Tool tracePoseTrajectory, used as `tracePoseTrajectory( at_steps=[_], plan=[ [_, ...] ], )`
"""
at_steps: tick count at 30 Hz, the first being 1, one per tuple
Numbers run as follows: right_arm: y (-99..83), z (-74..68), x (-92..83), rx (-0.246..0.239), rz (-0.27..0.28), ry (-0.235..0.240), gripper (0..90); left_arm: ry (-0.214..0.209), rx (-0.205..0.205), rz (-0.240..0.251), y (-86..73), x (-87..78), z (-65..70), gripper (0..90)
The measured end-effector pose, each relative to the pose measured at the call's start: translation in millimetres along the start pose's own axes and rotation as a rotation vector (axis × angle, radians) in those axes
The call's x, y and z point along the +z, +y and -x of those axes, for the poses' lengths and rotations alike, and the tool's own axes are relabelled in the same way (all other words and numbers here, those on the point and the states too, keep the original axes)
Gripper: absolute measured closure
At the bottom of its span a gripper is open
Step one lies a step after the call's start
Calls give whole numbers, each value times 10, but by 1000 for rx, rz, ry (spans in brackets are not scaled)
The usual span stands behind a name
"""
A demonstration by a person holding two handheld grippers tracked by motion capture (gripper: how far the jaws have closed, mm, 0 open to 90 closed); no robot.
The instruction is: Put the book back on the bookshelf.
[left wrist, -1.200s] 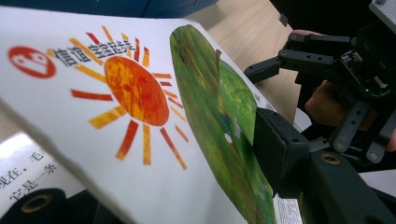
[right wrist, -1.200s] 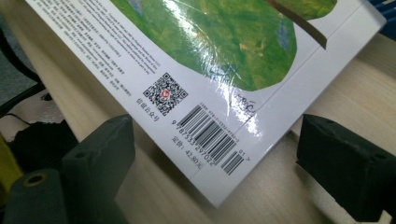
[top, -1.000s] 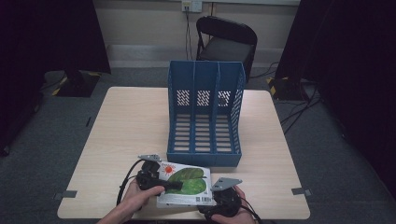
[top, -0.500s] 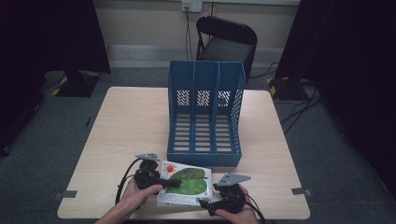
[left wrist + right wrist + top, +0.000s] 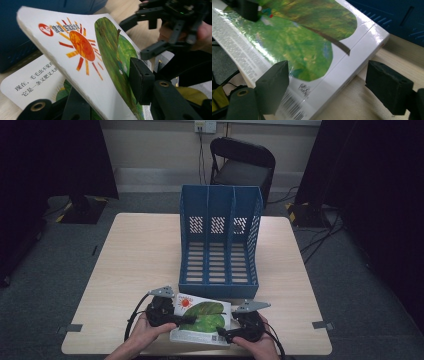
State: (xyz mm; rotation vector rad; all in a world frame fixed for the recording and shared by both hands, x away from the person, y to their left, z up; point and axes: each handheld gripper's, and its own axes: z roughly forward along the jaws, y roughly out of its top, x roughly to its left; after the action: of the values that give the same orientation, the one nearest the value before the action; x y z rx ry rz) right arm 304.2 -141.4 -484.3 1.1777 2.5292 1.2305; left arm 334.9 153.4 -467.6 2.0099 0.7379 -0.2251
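Green-covered book [image 5: 100, 62]: the left tool [image 5: 105, 100] has just closed, pinching its cover; the right tool [image 5: 332, 85] stays spread beside its corner, so lifting can begin.

White book [image 5: 82, 75] btwn my black left gripper [image 5: 107, 100] jaws w/ orange-red sun & green leaf pattern; blue slotted file rack [image 5: 220, 240] beyond, on pale wood table [image 5: 140, 260].

A recording studio: black curtains [image 5: 55, 155], taped cables [image 5: 320, 235], lone table [image 5: 135, 255].
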Motion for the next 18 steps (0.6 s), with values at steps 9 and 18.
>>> tracePoseTrajectory(
  at_steps=[9, 18],
  plan=[
    [-2, 132, 53, 54, -39, 64, 124, 6, 30, -12, -8, 30, 54, 645],
    [23, 155, 21, 73, -34, 101, 175, 1, 62, -9, -1, 20, 86, 652]
  ],
)
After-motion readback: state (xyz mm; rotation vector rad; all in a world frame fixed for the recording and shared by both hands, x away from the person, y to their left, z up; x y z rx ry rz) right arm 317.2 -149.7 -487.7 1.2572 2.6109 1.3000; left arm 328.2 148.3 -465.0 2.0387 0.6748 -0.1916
